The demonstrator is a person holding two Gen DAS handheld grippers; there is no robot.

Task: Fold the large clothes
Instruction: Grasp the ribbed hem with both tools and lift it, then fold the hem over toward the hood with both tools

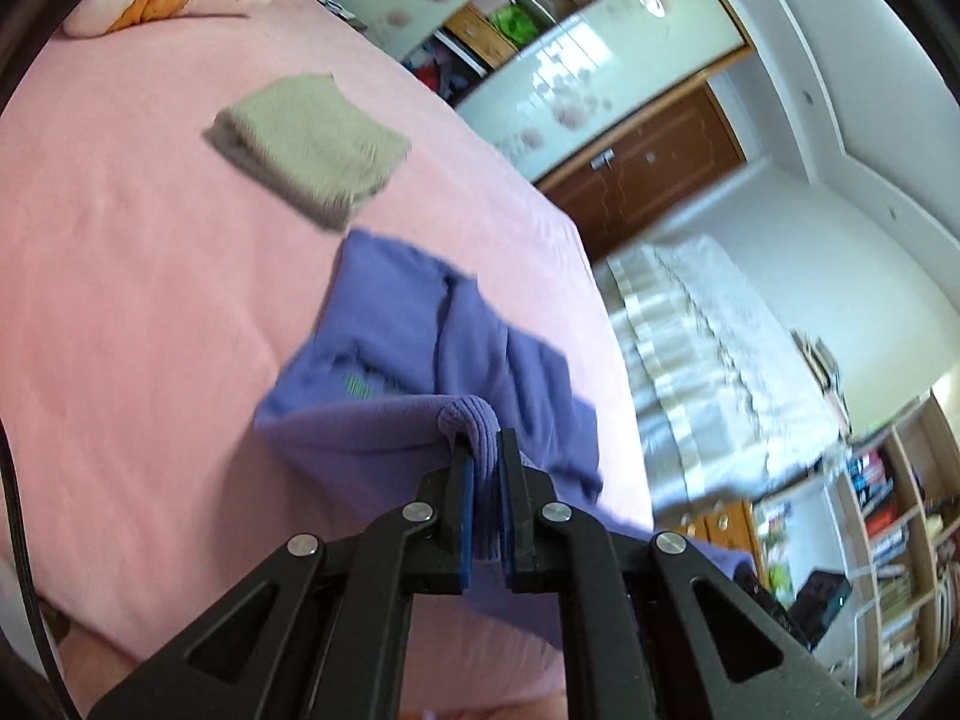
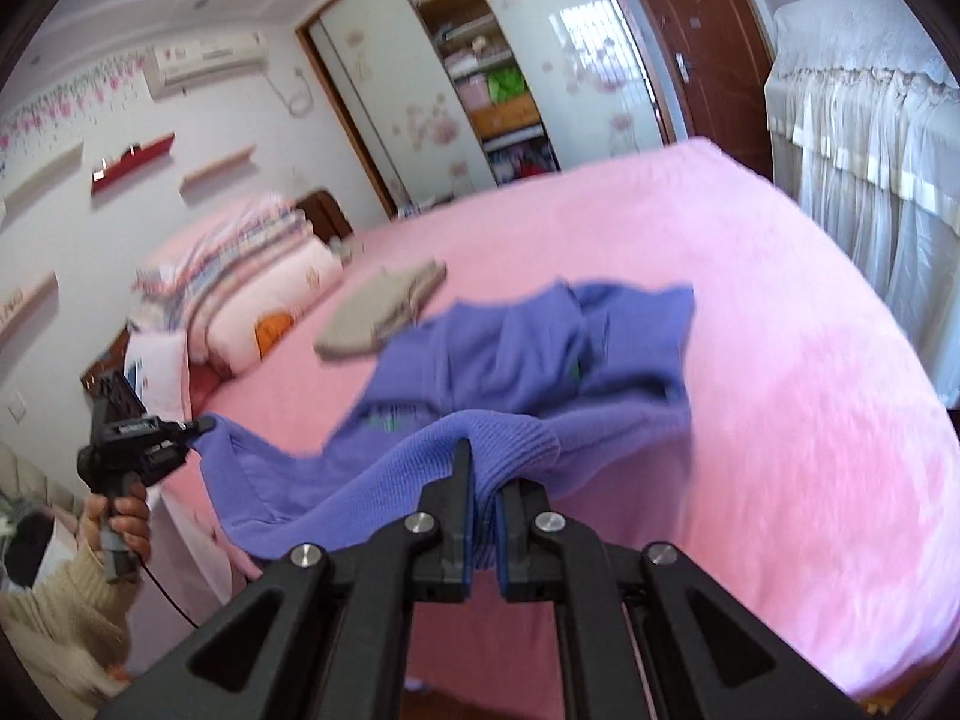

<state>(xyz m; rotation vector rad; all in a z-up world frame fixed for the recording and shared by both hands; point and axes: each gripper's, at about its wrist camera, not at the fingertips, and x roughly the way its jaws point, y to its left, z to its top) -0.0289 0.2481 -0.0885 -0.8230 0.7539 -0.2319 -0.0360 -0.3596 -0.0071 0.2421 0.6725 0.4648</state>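
— What did you have in the grippers at that point?

— Both were clamped on the purple sweater (image 2: 528, 354). My left gripper (image 1: 483, 450) had its jaws pressed together on a ribbed fold of the hem, and my right gripper (image 2: 483, 468) pinched the same ribbed edge further along.

— Where was the rest of it?

— Lifted at the near edge, with the far part bunched on the pink bed (image 2: 780, 396). A folded grey garment (image 1: 312, 144) lay beyond it, apart from the sweater, near the pillows (image 2: 240, 276).

— Any containers?

— Only the open wardrobe (image 2: 480, 60); I saw stacked items and a green bag on its shelves, too blurred to name.
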